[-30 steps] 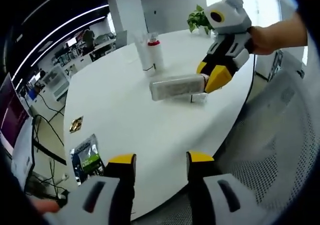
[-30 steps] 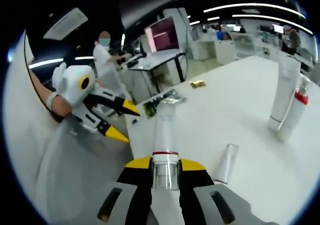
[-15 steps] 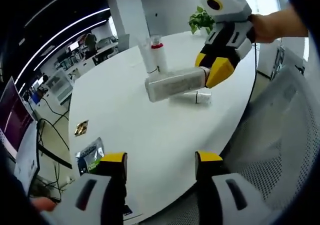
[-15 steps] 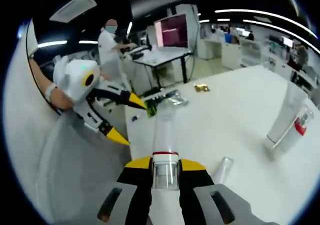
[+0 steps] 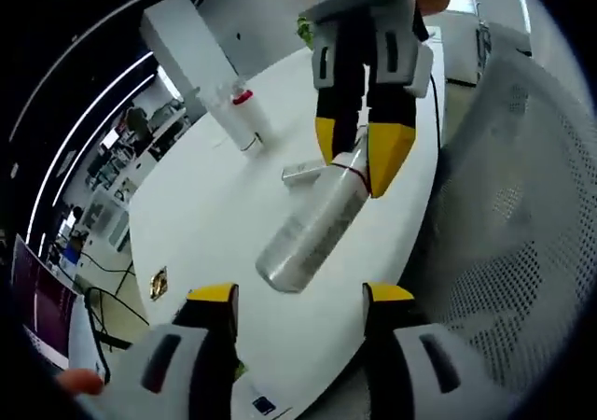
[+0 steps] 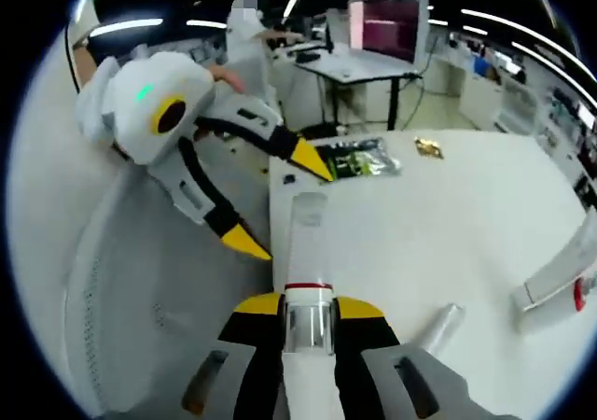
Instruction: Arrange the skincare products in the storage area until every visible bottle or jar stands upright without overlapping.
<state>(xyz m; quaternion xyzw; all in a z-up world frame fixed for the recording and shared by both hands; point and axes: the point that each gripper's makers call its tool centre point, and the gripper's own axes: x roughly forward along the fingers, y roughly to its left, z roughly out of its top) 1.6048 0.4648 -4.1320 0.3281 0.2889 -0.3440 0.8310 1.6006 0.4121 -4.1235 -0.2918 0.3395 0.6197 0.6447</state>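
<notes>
- Right gripper view: my right gripper point(image 6: 308, 310) is clamped on silver tube point(image 6: 306, 252) at cap end.
- Tube's long axis runs straight out from jaws, above white table point(image 6: 448, 243).
- Left gripper point(image 5: 297, 301): jaws apart, nothing held.

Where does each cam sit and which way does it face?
Left gripper view: rides the left gripper, open, facing across the white table at the right gripper holding a tube.
Right gripper view: rides the right gripper, looking along the tube at the left gripper.
Shared: tube, table, both grippers.
</notes>
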